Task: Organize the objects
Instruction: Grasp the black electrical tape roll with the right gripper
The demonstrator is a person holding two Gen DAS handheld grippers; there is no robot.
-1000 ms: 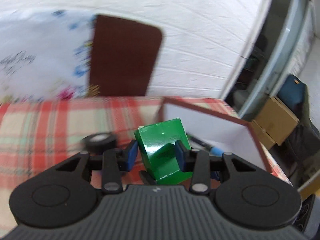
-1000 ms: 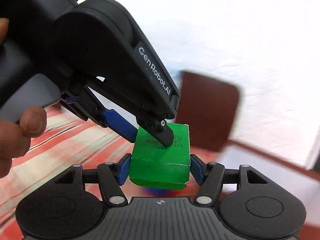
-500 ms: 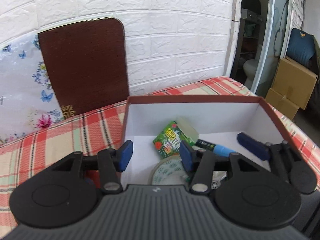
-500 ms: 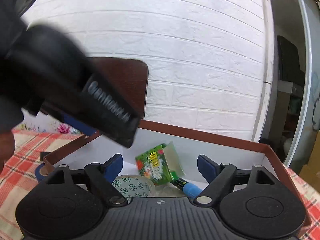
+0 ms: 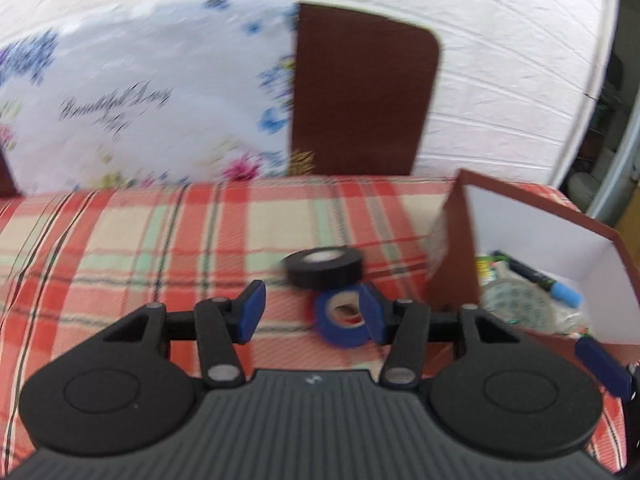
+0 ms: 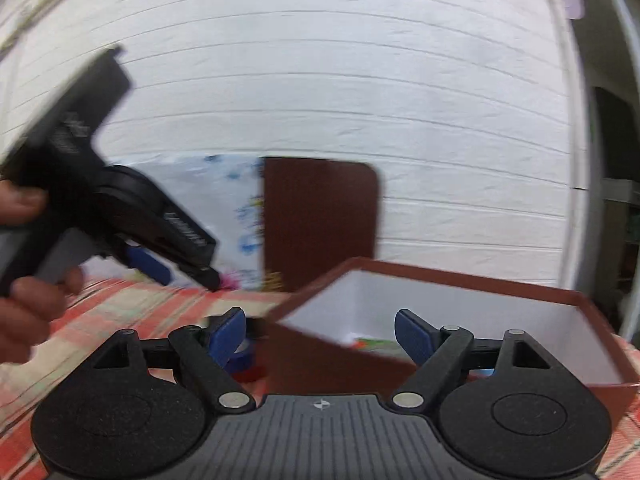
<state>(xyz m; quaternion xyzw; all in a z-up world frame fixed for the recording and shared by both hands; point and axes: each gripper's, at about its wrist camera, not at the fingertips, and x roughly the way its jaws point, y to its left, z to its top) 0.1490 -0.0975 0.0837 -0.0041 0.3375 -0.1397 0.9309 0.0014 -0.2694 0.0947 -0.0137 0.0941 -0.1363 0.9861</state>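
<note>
Left hand-held gripper (image 5: 310, 312) jaws apart, nothing held, low over the plaid table (image 5: 120, 248). Right hand-held gripper (image 6: 320, 334) also spread wide and empty, aimed at the near left corner of the brown box (image 6: 460, 276). The left view alone shows the black tape roll (image 5: 324, 267) lying flat, hole up, beside the box's left wall; just in front of it is the blue tape roll (image 5: 340, 318), tipped with its hole facing the camera and partly covered by the gripper's right pad. The left view also shows the box contents: a patterned tape roll (image 5: 520, 304), a marker with blue cap (image 5: 540, 280) lying diagonally toward the far wall, and a bit of green packet (image 5: 486, 266), cut off by the wall. The right view shows only a sliver of blue tape and the green packet. It does show the person's left hand (image 6: 28, 292) gripping the other tool, motion-blurred. A brown board (image 5: 360, 92) and floral sheet (image 5: 140, 92) lean at the table's far edge.
</note>
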